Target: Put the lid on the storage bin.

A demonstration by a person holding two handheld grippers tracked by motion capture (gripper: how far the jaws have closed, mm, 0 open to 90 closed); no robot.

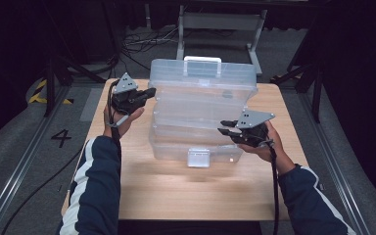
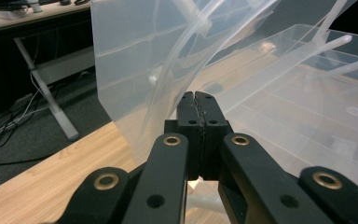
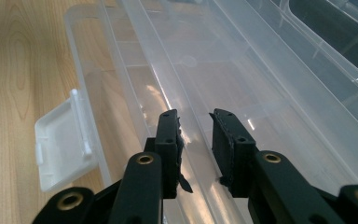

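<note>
- A clear plastic tiered organizer box (image 1: 200, 112) stands in the middle of the wooden bench (image 1: 176, 191), fanned open so its trays step down toward you.
- Its white carry handle (image 1: 202, 59) sits on the top at the far side, and a white latch (image 1: 199, 157) hangs at the front of the lowest tray.
- Your left tongs (image 1: 149, 92) sit at the box's upper left corner, level with the top tier, and point toward the box.
- In the left gripper view, the left tongs (image 2: 198, 100) are pressed together with no gap between the pads, their tips against the edge of a clear plastic side panel (image 2: 135, 70); I cannot tell whether a thin rim is pinched between them.
- Your right tongs (image 1: 226, 127) are at the box's right side, over the lower trays, with your right hand (image 1: 262, 144) resting near the bench's right edge.
- In the right gripper view, the right tongs (image 3: 196, 140) stand narrowly apart, the jaws hovering over a long clear tray (image 3: 223, 74), whose thin dividing rim runs up between them; the pads do not press on it.
- In that same view, the latch (image 3: 63, 144) hangs open off the tray's front wall, to the left of the jaws, with bare bench (image 3: 18, 70) beyond it.
- Both of your forearms wear dark blue sleeves with a white stripe (image 1: 90, 191).
</note>
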